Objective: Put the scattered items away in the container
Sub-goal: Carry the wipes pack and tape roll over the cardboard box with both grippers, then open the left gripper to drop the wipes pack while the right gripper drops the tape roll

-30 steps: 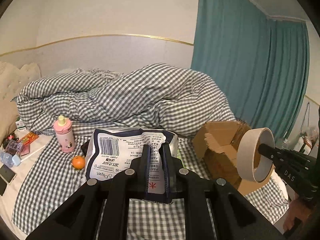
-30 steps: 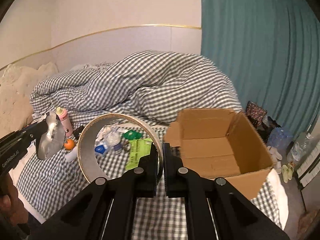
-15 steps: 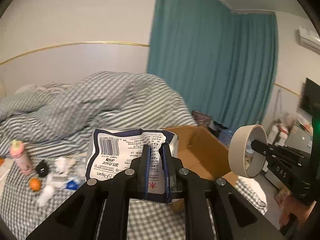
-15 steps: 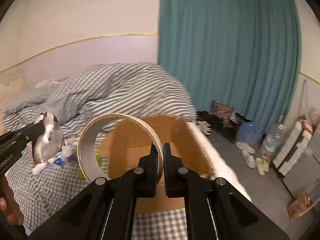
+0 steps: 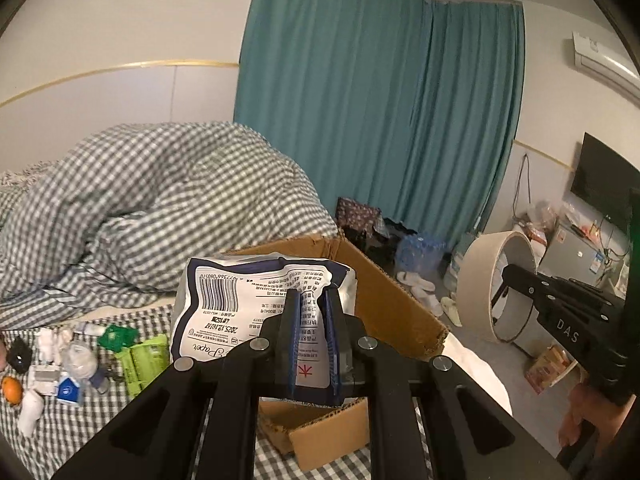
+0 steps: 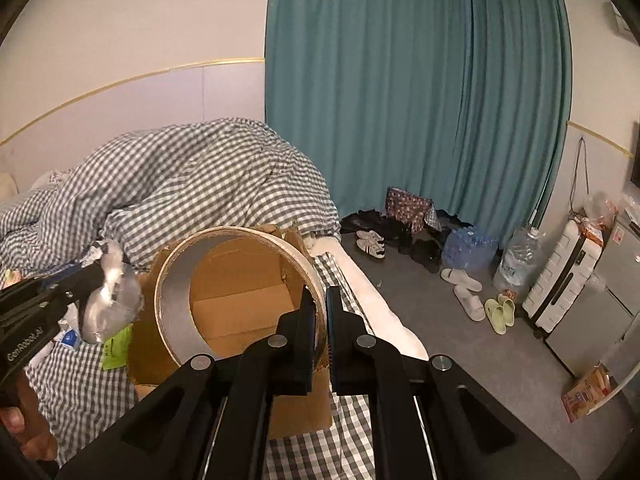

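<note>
My left gripper (image 5: 311, 304) is shut on a white and navy tissue pack (image 5: 240, 300), held above the near side of the open cardboard box (image 5: 384, 304). My right gripper (image 6: 319, 304) is shut on the rim of a wide beige tape roll (image 6: 236, 292), held over the box (image 6: 240, 304). The roll also shows in the left wrist view (image 5: 496, 284), to the right of the box. The left gripper with its pack shows in the right wrist view (image 6: 112, 300), at the box's left side.
Scattered items lie on the checked bed sheet left of the box: a green packet (image 5: 146, 360), small white bottles (image 5: 30, 412), an orange (image 5: 11, 389). A bunched checked duvet (image 5: 152, 200) lies behind. Shoes (image 6: 370, 242) and a water jug (image 6: 516, 264) sit on the floor at right.
Both grippers have swung right from the scattered items to the box, carrying the tissue pack and the tape roll. Both stay shut on their loads.
</note>
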The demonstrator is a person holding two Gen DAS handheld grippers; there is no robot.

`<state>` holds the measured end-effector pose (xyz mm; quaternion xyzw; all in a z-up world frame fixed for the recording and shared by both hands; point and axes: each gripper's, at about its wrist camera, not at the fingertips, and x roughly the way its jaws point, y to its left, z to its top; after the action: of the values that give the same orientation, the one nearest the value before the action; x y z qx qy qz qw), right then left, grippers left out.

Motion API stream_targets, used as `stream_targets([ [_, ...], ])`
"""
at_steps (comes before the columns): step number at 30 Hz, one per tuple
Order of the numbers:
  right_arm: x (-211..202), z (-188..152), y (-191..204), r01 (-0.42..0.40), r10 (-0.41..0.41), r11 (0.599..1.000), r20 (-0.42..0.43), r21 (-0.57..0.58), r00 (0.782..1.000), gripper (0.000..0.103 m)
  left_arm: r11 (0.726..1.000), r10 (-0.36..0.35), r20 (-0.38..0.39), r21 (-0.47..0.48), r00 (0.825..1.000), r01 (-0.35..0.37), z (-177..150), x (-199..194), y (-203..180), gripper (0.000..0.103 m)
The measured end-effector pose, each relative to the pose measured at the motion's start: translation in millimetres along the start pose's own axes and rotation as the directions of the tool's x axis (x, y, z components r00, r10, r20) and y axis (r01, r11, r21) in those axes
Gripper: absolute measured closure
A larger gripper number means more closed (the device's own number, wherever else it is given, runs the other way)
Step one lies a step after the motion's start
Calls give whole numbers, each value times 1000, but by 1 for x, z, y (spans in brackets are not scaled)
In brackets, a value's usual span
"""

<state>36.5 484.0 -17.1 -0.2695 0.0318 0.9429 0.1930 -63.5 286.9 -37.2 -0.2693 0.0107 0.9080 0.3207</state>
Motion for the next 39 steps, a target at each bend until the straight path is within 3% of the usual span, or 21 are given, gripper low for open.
stream_targets([
  [8,54,-1,7,-5,3,1000,-57,-31,998,98,999,-40,-142,-31,989,36,-5,71,7,91],
  [15,95,-6,17,-12,6,999,-106,-50,994,98,998,-52,-274,-38,960,43,-18,122,10,91],
  [19,110,-8,23,-20,13,998,-122,-57,992,98,998,-53,-355,-48,933,39,-30,148,13,91],
  [23,116,-9,30,-26,17,998,-129,-64,992,98,998,-59,-382,-47,922,44,-39,155,15,89],
  [26,119,-9,35,-27,17,997,-132,-67,991,98,1000,-27,-359,-16,933,23,-37,146,14,74],
  [28,120,-8,37,-27,18,997,-134,-69,991,98,1000,-5,-326,2,945,7,-33,134,15,35],
  [32,125,-10,46,-41,30,996,-150,-75,988,98,999,36,-233,28,972,-31,-20,103,22,31],
  [39,139,-21,69,-76,53,992,-210,-105,976,98,985,166,-101,66,981,-160,-4,54,51,11],
])
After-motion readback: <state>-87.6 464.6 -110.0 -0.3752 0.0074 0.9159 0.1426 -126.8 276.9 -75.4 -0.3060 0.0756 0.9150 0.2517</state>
